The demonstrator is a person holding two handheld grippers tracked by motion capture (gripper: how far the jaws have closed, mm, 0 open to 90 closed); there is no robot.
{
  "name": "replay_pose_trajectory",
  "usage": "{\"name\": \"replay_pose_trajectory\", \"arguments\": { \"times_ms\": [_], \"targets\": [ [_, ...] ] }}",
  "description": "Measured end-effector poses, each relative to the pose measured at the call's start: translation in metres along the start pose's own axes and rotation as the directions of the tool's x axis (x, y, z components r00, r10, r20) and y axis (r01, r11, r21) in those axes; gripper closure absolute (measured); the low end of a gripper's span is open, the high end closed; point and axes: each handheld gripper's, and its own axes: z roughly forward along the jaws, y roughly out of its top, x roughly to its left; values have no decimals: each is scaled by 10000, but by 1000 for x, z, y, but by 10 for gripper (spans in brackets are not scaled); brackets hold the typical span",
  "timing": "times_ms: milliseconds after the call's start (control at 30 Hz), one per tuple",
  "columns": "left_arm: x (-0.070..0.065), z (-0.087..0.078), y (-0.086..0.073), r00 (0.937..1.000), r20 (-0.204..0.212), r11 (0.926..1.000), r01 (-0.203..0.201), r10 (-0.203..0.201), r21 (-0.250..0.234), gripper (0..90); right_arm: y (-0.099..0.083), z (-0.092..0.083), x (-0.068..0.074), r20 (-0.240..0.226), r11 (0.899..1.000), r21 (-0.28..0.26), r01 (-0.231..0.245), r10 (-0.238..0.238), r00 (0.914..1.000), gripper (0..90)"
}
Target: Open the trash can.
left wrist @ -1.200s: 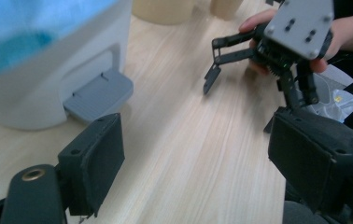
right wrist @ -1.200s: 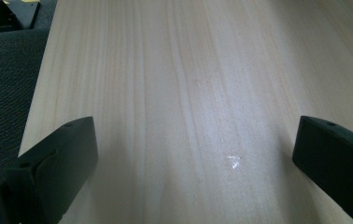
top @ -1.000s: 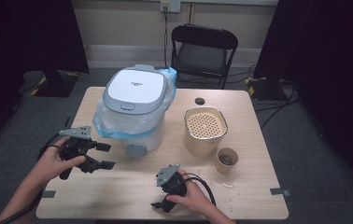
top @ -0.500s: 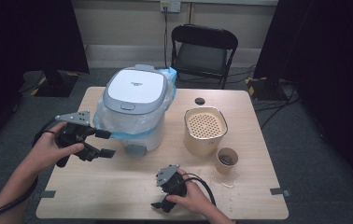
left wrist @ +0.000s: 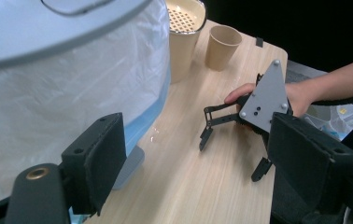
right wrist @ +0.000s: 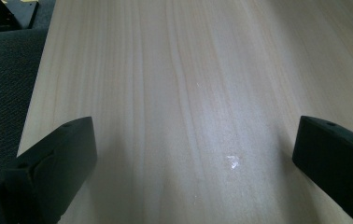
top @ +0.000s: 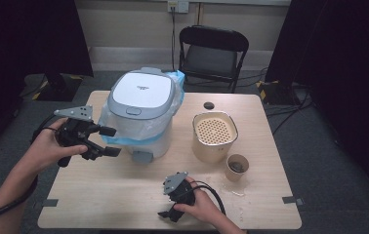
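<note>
- Bench (top: 124, 195): light wood, carries everything; the person's two forearms come in from its near edge.
- Rice cooker (top: 141, 114): big white appliance with grey lid shut, wrapped in clear plastic bag (top: 173, 105), back-left of centre. This is the thing in hand; it lies just ahead and to the right of the left jaws.
- Left gripper (top: 108, 141): held above the bench at the cooker's left flank, jaws wide and empty, pointing across at the bagged wall. In the left gripper view the bag-covered wall (left wrist: 72, 107) sits just beyond the left pad, near but not clearly touching.
- Right gripper (top: 169, 210): low at the near edge, well apart from the cooker, jaws wide with nothing between them, over bare wood (right wrist: 188, 116).
- Left hand is clearly the nearer one; a short push rightward looks enough to reach the cooker's side or bag.
- Cream perforated pot (top: 214, 135) right of cooker; paper cup (top: 236, 166) just beside it, nearer.
</note>
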Motion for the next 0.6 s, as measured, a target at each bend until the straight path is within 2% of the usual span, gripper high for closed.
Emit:
{"name": "replay_pose_trajectory", "arguments": {
  "times_ms": [167, 600],
  "targets": [
    [0, 0, 9, 9997, -101, 9997, 212, -213, -112, 193, 0, 0, 0, 1, 10000, -3, 1, -1, 10000, 0],
    [-2, -5, 26, 9999, -102, 9999, -79, 78, -77, 342, 0, 0, 0, -16, 10000, 7, 4, -4, 10000, 0]
  ]
}}
